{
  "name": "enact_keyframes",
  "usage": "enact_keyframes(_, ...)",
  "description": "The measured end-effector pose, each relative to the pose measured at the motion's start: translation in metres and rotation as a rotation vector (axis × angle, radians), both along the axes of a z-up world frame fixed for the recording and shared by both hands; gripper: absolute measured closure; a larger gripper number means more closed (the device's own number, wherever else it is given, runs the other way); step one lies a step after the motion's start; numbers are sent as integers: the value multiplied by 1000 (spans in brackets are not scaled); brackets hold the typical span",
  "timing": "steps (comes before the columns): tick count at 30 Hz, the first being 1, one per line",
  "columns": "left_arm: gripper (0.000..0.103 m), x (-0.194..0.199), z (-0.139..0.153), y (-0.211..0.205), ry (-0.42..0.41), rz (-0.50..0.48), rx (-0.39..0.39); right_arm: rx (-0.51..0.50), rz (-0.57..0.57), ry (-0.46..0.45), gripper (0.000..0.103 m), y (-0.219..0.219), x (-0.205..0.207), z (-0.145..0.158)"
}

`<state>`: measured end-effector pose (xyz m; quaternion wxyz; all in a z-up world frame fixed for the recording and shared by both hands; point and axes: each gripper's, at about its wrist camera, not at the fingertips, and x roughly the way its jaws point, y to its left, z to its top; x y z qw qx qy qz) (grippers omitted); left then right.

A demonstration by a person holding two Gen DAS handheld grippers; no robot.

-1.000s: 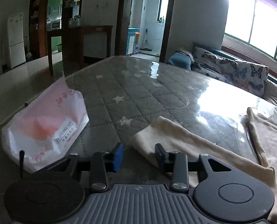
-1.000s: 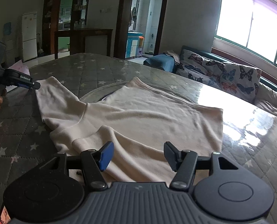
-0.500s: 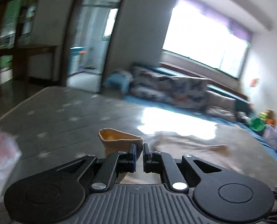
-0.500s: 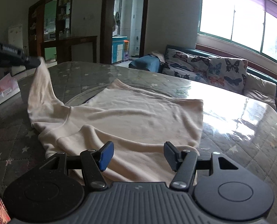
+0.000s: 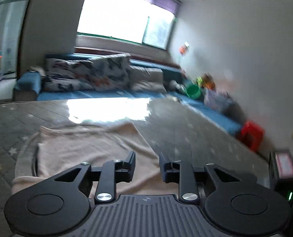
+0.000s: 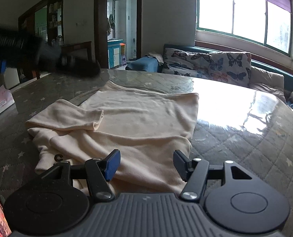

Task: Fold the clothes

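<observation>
Cream garment (image 6: 138, 122) lies spread on the quilted star-print table (image 6: 245, 148), left sleeve (image 6: 67, 116) folded inward over the body; soft, rumpled near the front hem. Sleeve fold looks finished. Left gripper (image 5: 146, 165) is opening, nothing between its jaws. Right gripper (image 6: 146, 164) hovers half-open, empty, over the near hem. Next probably: pinch the right side, fold across.

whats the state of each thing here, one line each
cream garment: lying flat on the table, one sleeve folded across its body
sleeve: folded over, lying loose, not gripped
left gripper: jaws opening, nothing between them
right gripper: open, over the garment's near edge, not clamped
white bag: resting on the table's far left
</observation>
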<state>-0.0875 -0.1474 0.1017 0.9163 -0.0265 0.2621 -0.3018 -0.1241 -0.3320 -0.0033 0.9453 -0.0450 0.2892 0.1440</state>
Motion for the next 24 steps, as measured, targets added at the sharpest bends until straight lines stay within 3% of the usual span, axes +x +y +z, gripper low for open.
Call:
enact_keyframes(3, 73, -7, -2, 15, -25, 3, 33, 19, 6, 5, 42, -3, -1, 2)
enact_keyframes(8, 68, -19, -12, 62, -84, 145, 153, 92, 49, 36, 48, 2, 6, 8)
enact_keyframes(15, 66, -36, -40, 106, -45, 276, 280, 145, 185, 94, 57, 40, 35, 12)
enact_keyframes(24, 57, -46, -65, 131, -3, 321, 298, 253, 134, 272, 62, 70, 103, -8)
